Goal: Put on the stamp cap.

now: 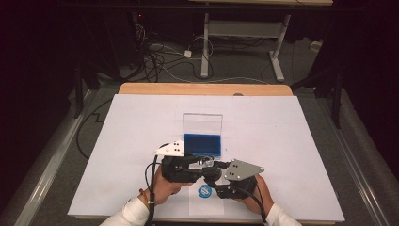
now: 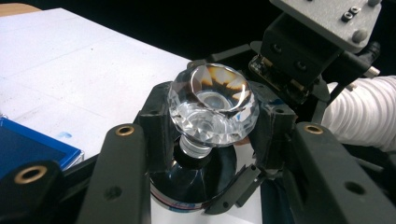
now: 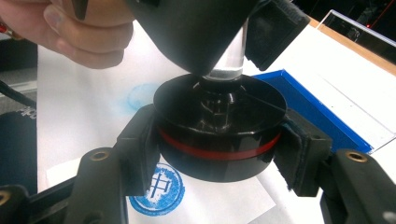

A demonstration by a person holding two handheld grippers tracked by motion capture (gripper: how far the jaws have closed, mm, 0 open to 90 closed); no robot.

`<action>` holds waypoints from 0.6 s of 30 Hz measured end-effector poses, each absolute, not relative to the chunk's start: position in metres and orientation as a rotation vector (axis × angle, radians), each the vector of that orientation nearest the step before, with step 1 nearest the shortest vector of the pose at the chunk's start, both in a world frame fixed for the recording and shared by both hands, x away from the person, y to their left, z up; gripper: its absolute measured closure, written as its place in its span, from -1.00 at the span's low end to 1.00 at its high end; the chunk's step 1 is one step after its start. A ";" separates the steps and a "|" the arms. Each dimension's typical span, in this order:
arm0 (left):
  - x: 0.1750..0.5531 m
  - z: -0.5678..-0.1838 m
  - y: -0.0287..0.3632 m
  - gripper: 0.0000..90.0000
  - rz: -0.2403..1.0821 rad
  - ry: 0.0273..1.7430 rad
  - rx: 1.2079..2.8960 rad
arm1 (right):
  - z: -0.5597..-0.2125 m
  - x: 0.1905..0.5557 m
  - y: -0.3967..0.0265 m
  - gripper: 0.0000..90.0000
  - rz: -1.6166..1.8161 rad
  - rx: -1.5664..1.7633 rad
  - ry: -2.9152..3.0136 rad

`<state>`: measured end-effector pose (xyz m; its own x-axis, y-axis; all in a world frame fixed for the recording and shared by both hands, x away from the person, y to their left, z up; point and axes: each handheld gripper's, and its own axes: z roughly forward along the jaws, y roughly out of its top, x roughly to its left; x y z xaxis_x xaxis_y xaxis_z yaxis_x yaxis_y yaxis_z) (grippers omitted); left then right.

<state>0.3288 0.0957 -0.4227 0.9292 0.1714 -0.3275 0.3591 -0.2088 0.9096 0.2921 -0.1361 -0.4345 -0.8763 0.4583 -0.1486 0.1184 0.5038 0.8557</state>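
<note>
The stamp (image 3: 219,135), a round black body with a red band and a faceted glass knob (image 2: 212,105) on top, hangs just above a sheet of paper (image 3: 219,200) at the near edge of the white bench (image 1: 291,141). A blue round print (image 3: 158,189) already sits on that sheet, with a fainter blue smudge (image 3: 140,95) beside it on the bench cover. The open ink pad (image 1: 202,145), blue with its clear lid standing up, lies just beyond the hands, near enough for re-inking.

Two grips share the stamp, probably so that the base stays steady while the top is guided or turned: one holds low, one holds high.

The right tongs (image 3: 219,149) pinch the black body from both sides, pads pressed against the wall at the red band. The left tongs (image 2: 212,121) close partway around the glass knob, their pads touching its facets on either side. In the high view both tongs meet over the paper, left tongs (image 1: 200,162) coming from the left and right tongs (image 1: 216,172) from the right, their grey plates uppermost. The stamp's face appears lifted clear of the print, so it looks ready for either another press or a return to the pad.
</note>
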 end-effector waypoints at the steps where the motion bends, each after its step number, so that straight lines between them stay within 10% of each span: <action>1: 0.329 -0.424 0.095 0.21 -0.190 0.395 1.792 | -0.435 0.292 -0.136 -0.13 1.333 0.487 2.397; 14: 0.329 -0.429 0.099 0.22 -0.107 0.397 1.823 | -0.435 0.294 -0.137 -0.13 1.338 0.492 2.407; 18: 0.322 -0.419 0.099 0.52 -0.037 0.353 1.823 | -0.426 0.294 -0.140 -0.14 1.395 0.478 2.372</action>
<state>0.3215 0.0987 -0.4185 0.9533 0.2197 -0.2074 0.2583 -0.2363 0.9367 0.2940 -0.1399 -0.4264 -0.8829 0.4527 -0.1248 0.1110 0.4594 0.8813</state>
